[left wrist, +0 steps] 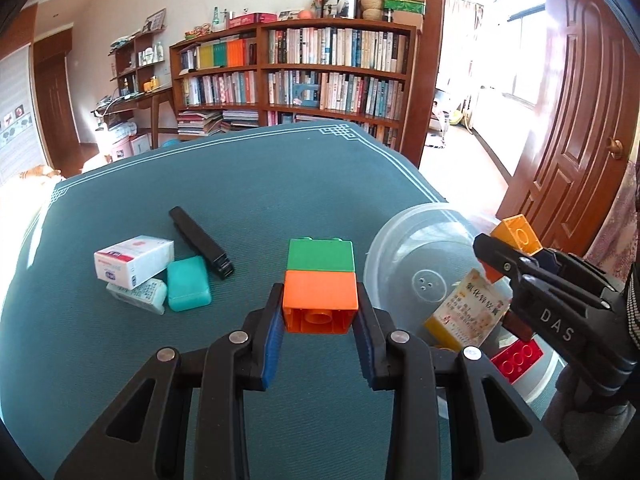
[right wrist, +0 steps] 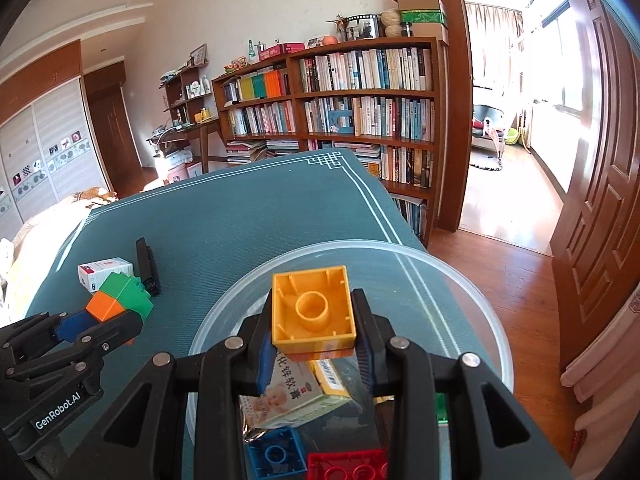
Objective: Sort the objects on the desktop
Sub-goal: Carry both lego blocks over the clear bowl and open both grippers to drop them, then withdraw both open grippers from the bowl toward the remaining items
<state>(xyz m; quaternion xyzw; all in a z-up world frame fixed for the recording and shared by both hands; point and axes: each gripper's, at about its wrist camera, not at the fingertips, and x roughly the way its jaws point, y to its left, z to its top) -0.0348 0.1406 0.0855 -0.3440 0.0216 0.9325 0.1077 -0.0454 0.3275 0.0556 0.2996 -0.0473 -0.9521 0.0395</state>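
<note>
Orange-and-green stacked bricks (left wrist: 320,284) sit clenched in the left gripper (left wrist: 320,320) above the teal cloth, beside the clear bowl (left wrist: 404,248). The right gripper (right wrist: 314,344) clasps a yellow brick (right wrist: 312,312) over that bowl. Better to lower each brick inside the rim before letting go.

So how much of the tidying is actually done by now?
Partly. A red brick, a blue brick and a yellow box already lie in the clear bowl. The left gripper holds an orange-green block, the right gripper a yellow brick. The white boxes, teal case and black bar remain.
</note>
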